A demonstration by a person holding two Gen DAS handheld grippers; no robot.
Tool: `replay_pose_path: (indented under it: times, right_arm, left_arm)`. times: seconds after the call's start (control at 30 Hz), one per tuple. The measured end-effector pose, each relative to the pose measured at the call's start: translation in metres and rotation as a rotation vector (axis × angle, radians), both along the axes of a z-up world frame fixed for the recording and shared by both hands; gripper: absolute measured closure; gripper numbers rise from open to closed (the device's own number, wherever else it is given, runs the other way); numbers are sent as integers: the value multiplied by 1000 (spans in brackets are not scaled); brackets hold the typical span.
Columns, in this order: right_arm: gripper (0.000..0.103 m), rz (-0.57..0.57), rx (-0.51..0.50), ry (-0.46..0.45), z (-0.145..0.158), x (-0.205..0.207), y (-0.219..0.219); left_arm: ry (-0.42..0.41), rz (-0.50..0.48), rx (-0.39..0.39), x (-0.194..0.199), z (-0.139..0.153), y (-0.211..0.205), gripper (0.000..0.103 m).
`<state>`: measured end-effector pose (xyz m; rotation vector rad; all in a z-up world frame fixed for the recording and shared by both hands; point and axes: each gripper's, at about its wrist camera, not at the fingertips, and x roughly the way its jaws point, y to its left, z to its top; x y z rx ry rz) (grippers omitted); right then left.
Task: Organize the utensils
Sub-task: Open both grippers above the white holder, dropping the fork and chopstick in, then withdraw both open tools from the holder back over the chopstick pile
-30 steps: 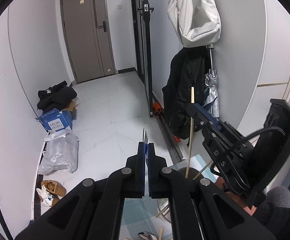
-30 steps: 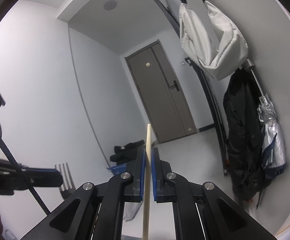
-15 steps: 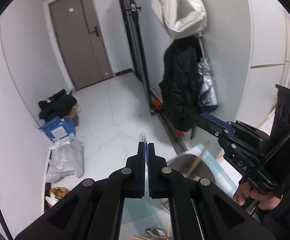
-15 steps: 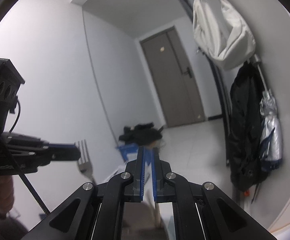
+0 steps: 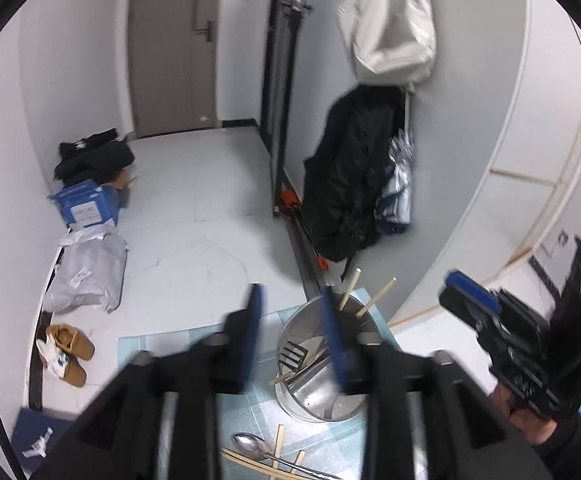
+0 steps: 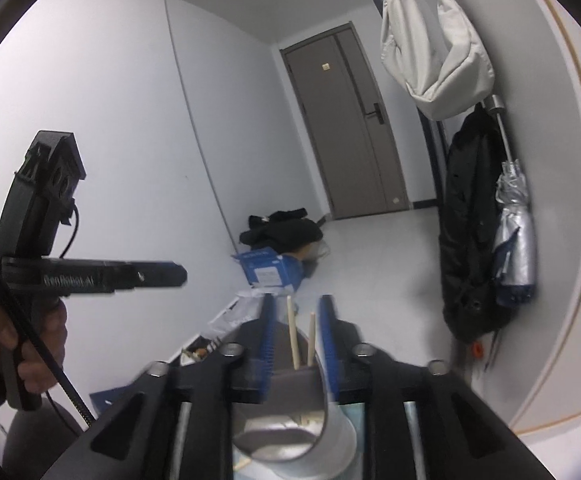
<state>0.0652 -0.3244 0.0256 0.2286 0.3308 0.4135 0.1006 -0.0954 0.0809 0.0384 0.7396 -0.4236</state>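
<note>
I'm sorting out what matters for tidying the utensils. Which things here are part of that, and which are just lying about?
Part of the job:
- metal holder
- fork
- chopsticks
- spoon

Lying about:
- blue box
- slippers
- black coat
- umbrella

Shiny metal canister (image 5: 317, 390); pale wood chopsticks (image 5: 374, 298); glossy metal spoon (image 5: 250, 445); matt black plastic claws.

Left claw (image 5: 290, 340) tilted downward, jaws just opened and parted, nothing gripped, right claw (image 6: 297, 344) near level, jaws likewise just parted, each held in a hand.
</note>
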Motion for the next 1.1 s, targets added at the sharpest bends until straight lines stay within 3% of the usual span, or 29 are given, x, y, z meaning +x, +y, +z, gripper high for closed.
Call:
replay_pose_path:
  times: [0.1, 0.17, 0.33, 0.43, 0.6, 0.8, 1.1]
  right_arm:
    - [70, -6, -3, -16, 7, -14, 2]
    - [58, -5, -1, -22, 13, -20, 5]
    - [47, -6, -14, -50, 26, -41, 15]
    - [40, -7, -20, -61, 31, -52, 21]
    - [34, -6, 1, -56, 37, -67, 28]
    - [29, 20, -28, -43, 38, -82, 46]
    - [18, 59, -30, -29, 20, -103, 69]
  left_arm:
    - [5, 54, -37, -8, 1, 6, 59]
    - [8, 99, -47, -15, 3, 10, 53]
    - [6, 186, -100, -36, 11, 23, 33]
    - [-39, 250, -108, -52, 19, 30, 18]
    - [-91, 307, -92, -74, 23, 39, 17]
    - [-126, 364, -100, -91, 14, 53, 2]
    - [-183, 430, -69, -113, -8, 70, 1]
